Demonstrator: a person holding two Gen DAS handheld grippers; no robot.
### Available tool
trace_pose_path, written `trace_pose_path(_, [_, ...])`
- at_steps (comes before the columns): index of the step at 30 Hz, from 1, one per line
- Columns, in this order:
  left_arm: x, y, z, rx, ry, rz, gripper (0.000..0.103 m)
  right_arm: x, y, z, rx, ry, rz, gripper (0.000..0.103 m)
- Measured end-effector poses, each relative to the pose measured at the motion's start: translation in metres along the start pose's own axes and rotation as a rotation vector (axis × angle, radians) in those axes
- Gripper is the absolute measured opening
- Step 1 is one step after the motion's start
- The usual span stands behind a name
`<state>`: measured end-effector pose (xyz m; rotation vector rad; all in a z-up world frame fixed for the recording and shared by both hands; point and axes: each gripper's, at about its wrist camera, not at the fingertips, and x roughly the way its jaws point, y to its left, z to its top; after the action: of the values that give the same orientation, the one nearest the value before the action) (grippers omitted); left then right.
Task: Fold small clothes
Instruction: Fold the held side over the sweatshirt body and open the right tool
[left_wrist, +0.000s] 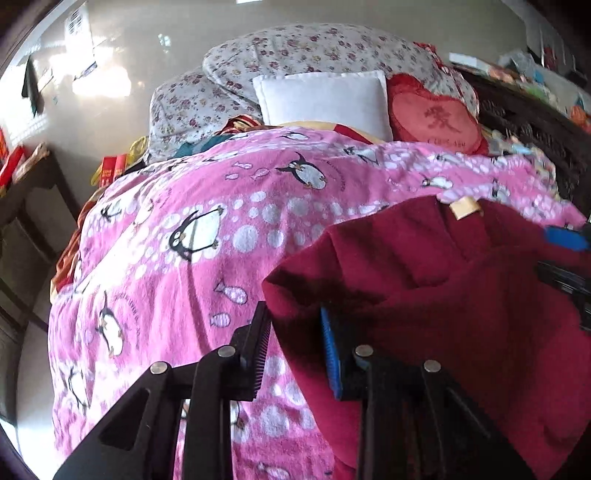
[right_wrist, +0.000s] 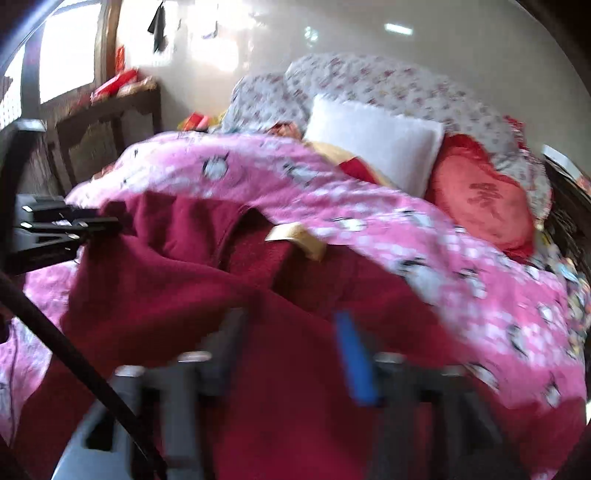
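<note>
- L gripper: clamped on the left edge of the dk-red garment; thick fold of cloth filling the gap betw. black pad and blue pad.
- Same gripper seen side-on from the R wrist cam, far left of frame: tips at the garment's edge, cloth lifted there and hanging from it.
- R gripper: released, jaws set wide; blurred in its own view, dark finger on one side, blue pad on the other. Dk-red cloth under and betw. them, no pinch visible.
- From the L wrist cam, only a blue pad and a black part of the R gripper showing at the right edge, apart from each other, over the garment's far side.
- Garment: fleecy, dk red, spread in loose rumpled folds on the near part of the bed, mostly right of the L gripper. Neck opening w/ tan label at the far end, pointing toward the pillows.
- Under it: pink blanket w/ penguins, fish and white dots, covering the bed.
- Beyond the blanket: white pillow propped upright, red heart cushion just right of it, touching.
- Behind both: floral quilt piled vs. the pale wall.
- Far left: dark wooden side table w/ red boxes on top.
- Far right: dark carved wood along the bed; clutter past it too small to tell.
</note>
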<state>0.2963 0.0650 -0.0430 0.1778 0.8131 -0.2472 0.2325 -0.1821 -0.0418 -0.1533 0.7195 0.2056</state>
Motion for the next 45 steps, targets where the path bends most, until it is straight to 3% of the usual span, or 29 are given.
trace_pose_path(1, [-0.007, 0.002, -0.001, -0.018, -0.008, -0.006, 0.029, -0.012, -0.007, -0.005, 0.008, -0.006, -0.023, 0.081])
trace_pose_path(3, [-0.018, 0.001, -0.005, -0.035, -0.020, -0.033, 0.037, -0.042, -0.034, -0.022, 0.051, 0.007, -0.100, 0.081])
trace_pose_path(5, [-0.029, -0.006, -0.011, -0.037, -0.029, -0.061, 0.055, -0.058, -0.058, -0.038, 0.119, 0.023, -0.159, 0.084])
trace_pose_path(7, [-0.037, -0.018, -0.018, -0.024, -0.042, -0.089, 0.058, -0.067, -0.086, -0.055, 0.206, 0.043, -0.205, 0.086])
trace_pose_path(10, [-0.038, -0.038, -0.028, -0.006, -0.028, -0.115, 0.060, -0.056, -0.105, -0.071, 0.299, 0.088, -0.142, 0.083])
trace_pose_path(11, [-0.036, -0.045, -0.033, -0.001, -0.014, -0.125, 0.061, -0.050, -0.105, -0.073, 0.300, 0.099, -0.114, 0.075])
trace_pose_path(12, [-0.032, -0.051, -0.037, 0.006, 0.006, -0.123, 0.061, -0.044, -0.104, -0.073, 0.294, 0.111, -0.106, 0.037])
trace_pose_path(13, [-0.026, -0.057, -0.040, 0.016, 0.030, -0.108, 0.061, -0.041, -0.101, -0.072, 0.293, 0.116, -0.080, 0.020])
trace_pose_path(15, [-0.018, -0.064, -0.048, 0.048, 0.059, -0.062, 0.061, -0.052, -0.096, -0.067, 0.283, 0.089, -0.109, 0.014])
trace_pose_path(18, [-0.010, -0.067, -0.057, 0.078, 0.076, -0.014, 0.061, -0.073, -0.097, -0.067, 0.296, 0.053, -0.096, 0.014])
trace_pose_path(23, [-0.002, -0.068, -0.063, 0.046, 0.078, 0.004, 0.064, -0.046, -0.102, -0.085, 0.277, 0.137, -0.223, 0.017])
trace_pose_path(26, [-0.009, -0.071, -0.064, 0.027, 0.073, 0.027, 0.065, -0.062, -0.105, -0.089, 0.305, 0.107, -0.219, 0.032])
trace_pose_path(28, [-0.016, -0.075, -0.064, 0.016, 0.072, 0.035, 0.066, -0.082, -0.106, -0.088, 0.337, 0.063, -0.192, 0.057])
trace_pose_path(29, [-0.019, -0.076, -0.063, 0.009, 0.071, 0.043, 0.066, -0.089, -0.104, -0.087, 0.344, 0.046, -0.180, 0.059])
trace_pose_path(34, [-0.039, -0.087, -0.064, -0.031, 0.042, 0.061, 0.069, -0.091, -0.074, -0.079, 0.298, 0.034, -0.078, 0.060])
trace_pose_path(38, [-0.055, -0.099, -0.067, -0.039, 0.029, 0.069, 0.071, -0.051, -0.058, -0.090, 0.281, 0.126, -0.073, 0.060])
trace_pose_path(41, [-0.066, -0.107, -0.071, -0.043, 0.029, 0.047, 0.072, -0.050, -0.059, -0.092, 0.285, 0.108, -0.072, 0.060])
trace_pose_path(42, [-0.069, -0.110, -0.071, -0.049, 0.030, 0.037, 0.073, -0.056, -0.062, -0.092, 0.304, 0.101, -0.048, 0.061])
trace_pose_path(45, [-0.075, -0.119, -0.069, -0.059, 0.029, -0.002, 0.077, -0.086, -0.083, -0.097, 0.382, 0.046, -0.005, 0.077])
